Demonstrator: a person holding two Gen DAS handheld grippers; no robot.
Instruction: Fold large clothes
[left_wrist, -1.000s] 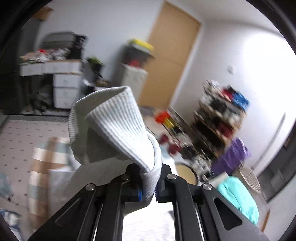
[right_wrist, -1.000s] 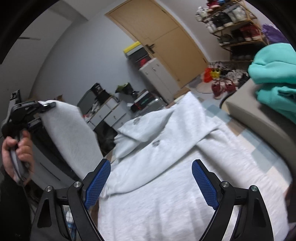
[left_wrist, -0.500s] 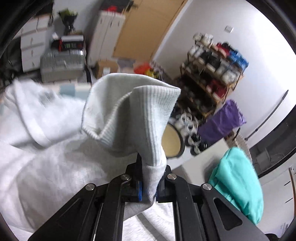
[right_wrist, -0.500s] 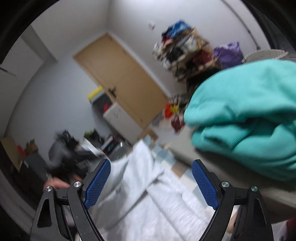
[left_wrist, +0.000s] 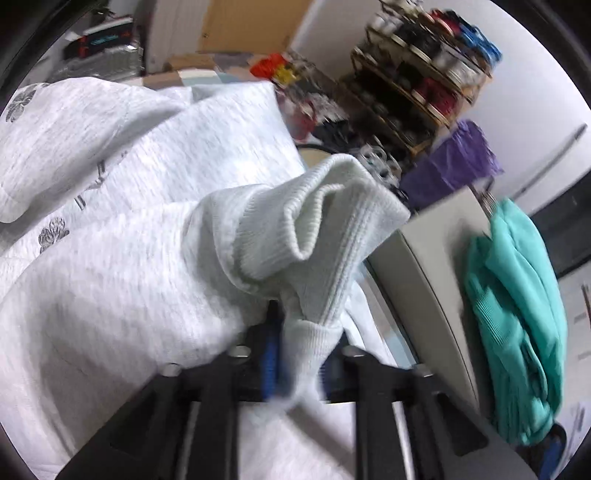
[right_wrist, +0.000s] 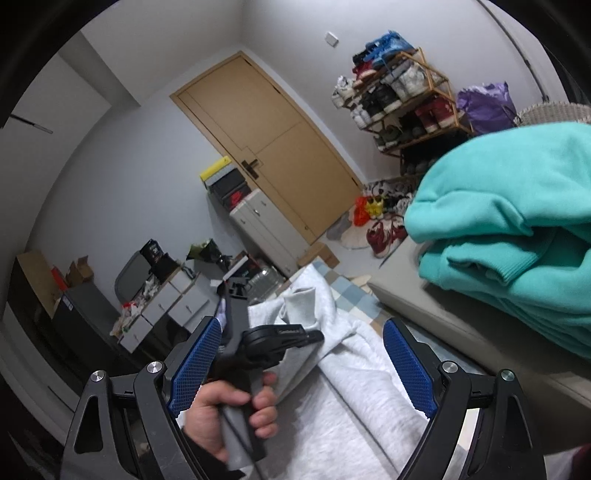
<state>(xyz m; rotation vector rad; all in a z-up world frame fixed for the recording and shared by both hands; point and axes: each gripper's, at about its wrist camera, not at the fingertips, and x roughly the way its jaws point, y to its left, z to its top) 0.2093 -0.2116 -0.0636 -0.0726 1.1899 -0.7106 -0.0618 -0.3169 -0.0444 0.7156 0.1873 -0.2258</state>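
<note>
A pale grey sweatshirt (left_wrist: 110, 184) with dark flower prints lies spread out below both grippers (right_wrist: 354, 373). Its ribbed white sleeve cuff (left_wrist: 332, 221) is laid over the body of the garment. The cuff's end still sits between the fingers of my left gripper (left_wrist: 301, 360). The jaws are opening and the pads look slightly off the cloth. In the right wrist view a hand (right_wrist: 229, 410) holds that left gripper (right_wrist: 314, 336) over the sweatshirt. My right gripper (right_wrist: 299, 369) hangs wide open above the garment with nothing between its blue pads (right_wrist: 404, 363).
A folded teal garment (right_wrist: 517, 240) rests on a grey cushioned seat (right_wrist: 424, 306) at the right (left_wrist: 517, 314). Behind stand a shoe rack (right_wrist: 399, 92), a purple bag (right_wrist: 484, 103), a wooden door (right_wrist: 273, 147), white cabinets (right_wrist: 258, 229) and a cluttered desk (right_wrist: 155, 306).
The left gripper swung down and across, bringing the sleeve cuff over the sweatshirt's body, and its jaws have parted. The right gripper's view turned towards the teal garment; it stayed open.
</note>
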